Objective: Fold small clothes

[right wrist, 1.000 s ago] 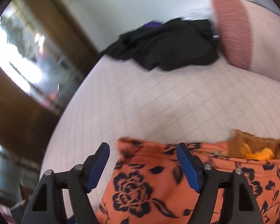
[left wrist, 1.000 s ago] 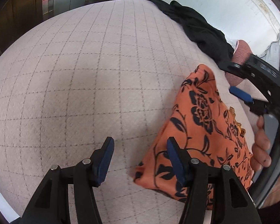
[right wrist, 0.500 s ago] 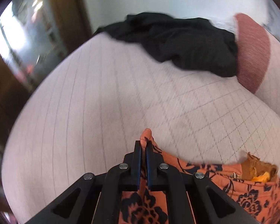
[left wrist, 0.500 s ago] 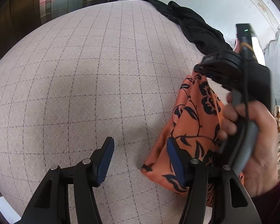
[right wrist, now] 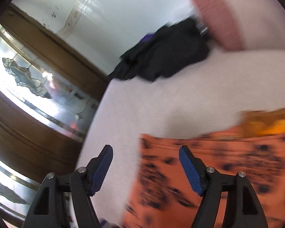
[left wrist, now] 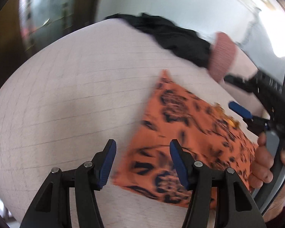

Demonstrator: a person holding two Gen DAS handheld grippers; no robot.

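Right gripper jaws reopened, orange cloth released

**A Bright Room With a Big Soft Bed**

There is a big pale bed cover with thin grey lines in squares. It spreads out wide and looks soft. At the far side lies a pink ribbed pillow, and just beside it a heap of black cloth rests on the cover.

Behind the bed stands a plain white wall. It has a few small dark marks on it. Next to the wall is a dark brown wooden frame with patterned glass panes set in it. Bright light shines on the glass. The far corner of the room is bright too.
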